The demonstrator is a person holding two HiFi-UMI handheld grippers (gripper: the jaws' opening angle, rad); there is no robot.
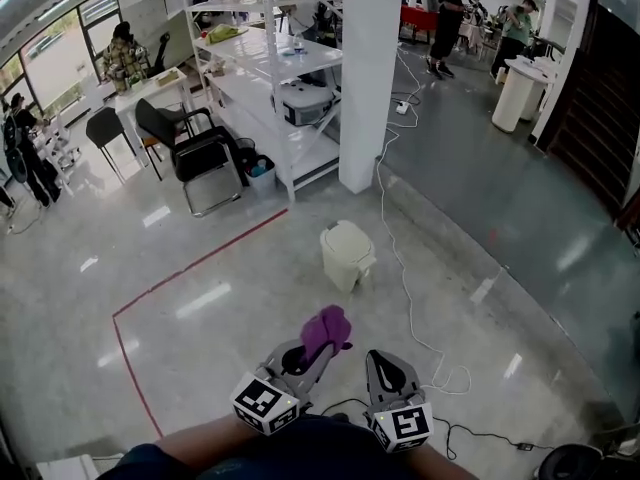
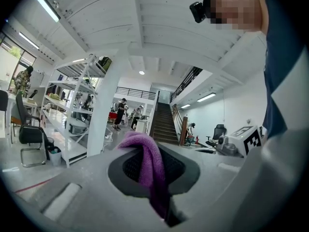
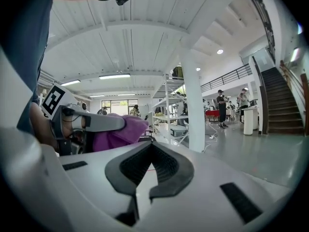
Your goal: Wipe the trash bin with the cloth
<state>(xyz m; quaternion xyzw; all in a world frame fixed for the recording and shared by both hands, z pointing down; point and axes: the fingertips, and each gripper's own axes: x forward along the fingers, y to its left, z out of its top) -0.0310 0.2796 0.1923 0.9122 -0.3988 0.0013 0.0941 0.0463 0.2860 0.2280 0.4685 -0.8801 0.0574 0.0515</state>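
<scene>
We see a white pillar (image 1: 370, 78) standing on the glossy floor (image 1: 250, 313), with a white shelf rack (image 1: 265, 78) just beside it. A black chair (image 1: 205, 153) stands near the rack. A red tape line (image 1: 200, 262) and a white cable (image 1: 401, 271) run across the floor. In the left gripper view, we see a staircase (image 2: 163, 124).

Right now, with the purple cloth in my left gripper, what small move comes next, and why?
Probably step forward and lower the left gripper toward the cream plastic trash bin. That gripper is shut on the fuzzy purple cloth, but the bin stands on the floor well ahead; the right gripper is shut, empty.
</scene>
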